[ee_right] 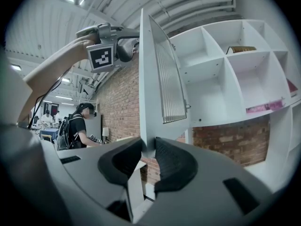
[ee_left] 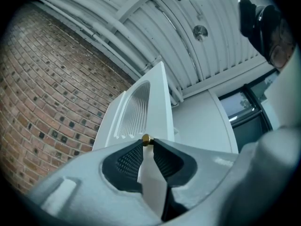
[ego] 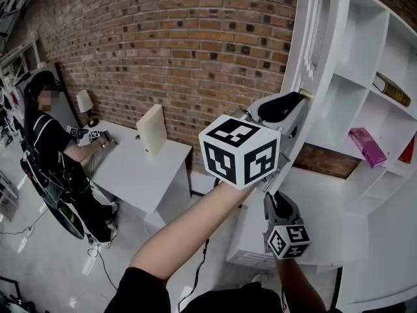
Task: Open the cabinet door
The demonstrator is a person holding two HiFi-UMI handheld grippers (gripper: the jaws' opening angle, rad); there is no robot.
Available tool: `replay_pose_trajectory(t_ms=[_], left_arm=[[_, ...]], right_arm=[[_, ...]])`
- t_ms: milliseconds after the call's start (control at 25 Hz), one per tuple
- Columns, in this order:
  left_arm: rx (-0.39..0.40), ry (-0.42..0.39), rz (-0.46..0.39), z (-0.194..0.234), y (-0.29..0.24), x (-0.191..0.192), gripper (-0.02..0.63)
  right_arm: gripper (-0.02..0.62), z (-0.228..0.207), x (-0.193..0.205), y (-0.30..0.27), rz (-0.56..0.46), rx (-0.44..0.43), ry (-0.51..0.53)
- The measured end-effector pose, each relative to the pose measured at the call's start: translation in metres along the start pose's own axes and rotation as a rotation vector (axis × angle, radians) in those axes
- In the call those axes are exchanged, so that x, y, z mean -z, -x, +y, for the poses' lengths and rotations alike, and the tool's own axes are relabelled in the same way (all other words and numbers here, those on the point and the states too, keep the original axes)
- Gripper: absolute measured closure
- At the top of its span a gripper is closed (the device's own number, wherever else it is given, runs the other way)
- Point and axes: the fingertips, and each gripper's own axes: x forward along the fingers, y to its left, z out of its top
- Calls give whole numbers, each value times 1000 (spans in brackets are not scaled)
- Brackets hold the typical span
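Left tool was pinched on the brass knob, likely as the pull point. Cabinet door stood swung out left of the shelves. Right tool was narrow under the door's lower corner, probably steadying; contact unclear.

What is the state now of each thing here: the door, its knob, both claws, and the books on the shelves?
door: open, standing out from the shelves.
knob: gripped at the tips of the left claw.
left claw: shut on the knob.
right claw: jaws apart, under the door's lower edge; contact unclear.
brown book: lying flat on a shelf.
pink book: lying on a lower shelf.
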Motion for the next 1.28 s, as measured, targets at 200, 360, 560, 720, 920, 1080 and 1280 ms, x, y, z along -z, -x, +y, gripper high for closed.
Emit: replay_pose_trajectory(t_ms=[200, 360, 560, 720, 920, 1080, 1280], left_arm=[[-9, 0, 3, 1, 0, -1, 529], [-14, 8, -6, 1, 1, -3, 529], [-24, 6, 12, 4, 1, -1, 529], [-20, 2, 21, 2, -1, -2, 528], [-14, 18, 2, -1, 1, 0, 529], [-41, 57, 5, 11, 10, 10, 529], [-82, 69, 14, 29, 37, 30, 529]], right_arm=[[508, 1, 0, 0, 4, -2, 2], [506, 2, -2, -1, -2, -5, -4], [506, 2, 1, -3, -9, -8, -15], [505, 0, -1, -2, -25, 8, -20], [505, -1, -2, 3, -14, -6, -66], [505, -2, 0, 12, -2, -10, -67], [505, -13, 2, 30, 6, -1, -52]])
